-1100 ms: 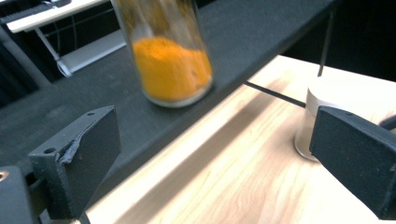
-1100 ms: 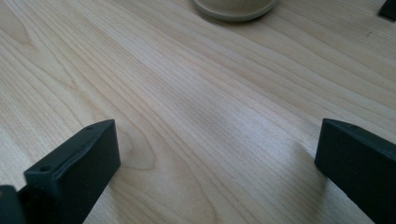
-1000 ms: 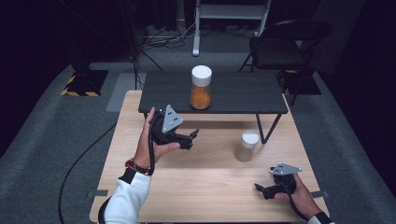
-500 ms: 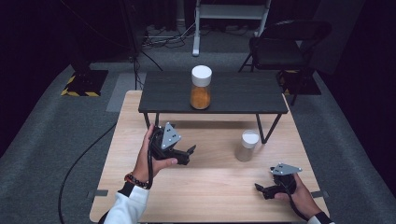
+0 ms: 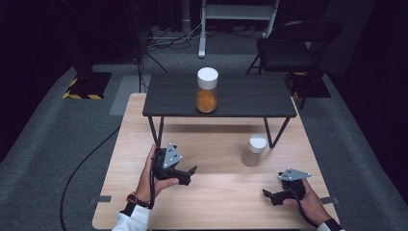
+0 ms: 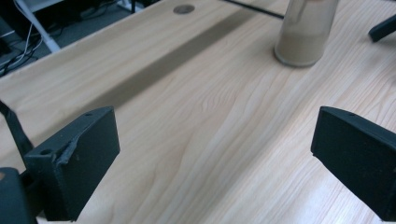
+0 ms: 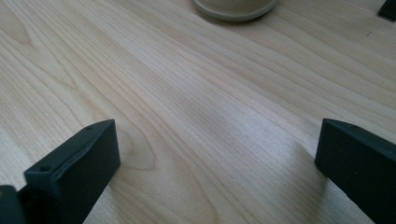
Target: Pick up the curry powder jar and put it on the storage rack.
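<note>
Dark raised shelf (image 5: 240, 96) at far side of wooden counter (image 5: 216, 202); orange-filled jar (image 5: 207, 90) with white lid on it. Black chair (image 5: 293, 45) far right, cables (image 5: 173, 36) on floor.

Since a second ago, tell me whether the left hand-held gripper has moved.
Yes. The left hand-held gripper has come toward the near edge, away from the dark shelf, jaws open and empty.

A small jar (image 5: 253, 150) of pale beige powder with a white lid stood upright on the tabletop (image 5: 216, 202), right of centre, toward the far edge.
</note>
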The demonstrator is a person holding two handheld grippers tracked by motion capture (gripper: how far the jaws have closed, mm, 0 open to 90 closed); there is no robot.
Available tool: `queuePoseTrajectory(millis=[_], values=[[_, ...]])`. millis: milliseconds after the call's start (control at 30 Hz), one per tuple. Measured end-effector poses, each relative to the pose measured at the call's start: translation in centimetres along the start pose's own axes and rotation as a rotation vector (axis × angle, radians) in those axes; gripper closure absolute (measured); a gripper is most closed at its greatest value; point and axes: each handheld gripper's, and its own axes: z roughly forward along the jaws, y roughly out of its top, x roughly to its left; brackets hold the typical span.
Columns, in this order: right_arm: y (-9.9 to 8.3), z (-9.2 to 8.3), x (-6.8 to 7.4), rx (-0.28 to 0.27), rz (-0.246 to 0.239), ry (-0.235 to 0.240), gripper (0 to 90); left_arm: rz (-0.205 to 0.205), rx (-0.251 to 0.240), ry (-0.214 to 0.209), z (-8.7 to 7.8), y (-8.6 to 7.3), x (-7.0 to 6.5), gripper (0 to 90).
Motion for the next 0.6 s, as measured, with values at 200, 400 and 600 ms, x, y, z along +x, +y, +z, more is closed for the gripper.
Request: queuePoseTrajectory(millis=[200, 400, 600], values=[[0.0, 0.0, 0.0, 0.0, 0.0, 0.0, 0.0, -0.019, 0.022, 0.001, 0.2, -1.3, 0.0, 1.1], [0.0, 0.0, 0.0, 0.0, 0.0, 0.0, 0.0, -0.023, 0.058, -0.01, 0.7, -2.4, -0.1, 1.2], [0.0, 0.0, 0.0, 0.0, 0.0, 0.0, 0.0, -0.019, 0.095, -0.021, 1.1, -2.8, -0.2, 1.3]])
